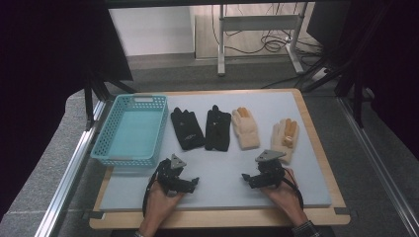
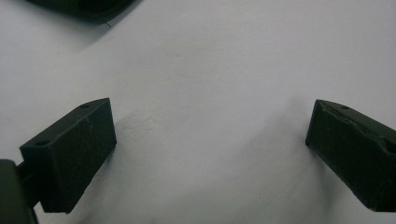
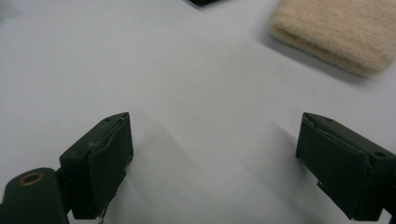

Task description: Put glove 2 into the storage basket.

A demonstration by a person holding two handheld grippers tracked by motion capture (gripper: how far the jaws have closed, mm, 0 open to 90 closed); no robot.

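High view, reading left to right: the teal basket point(image 1: 131, 129) sits at the mat's far-left, then two black gloves point(image 1: 187, 128) point(image 1: 218, 128), then two beige gloves point(image 1: 246, 129) point(image 1: 285, 137), all with their long axes running toward 12 o'clock. The left gripper point(image 1: 191, 181) lies at about 6 o'clock of the black pair, so it is the nearer tool for them (and for the basket). The right gripper point(image 1: 247, 177) has the beige gloves between 12 and 2 o'clock. Both rest low over the mat point(image 1: 222, 168), jaws spread wide, holding nothing.
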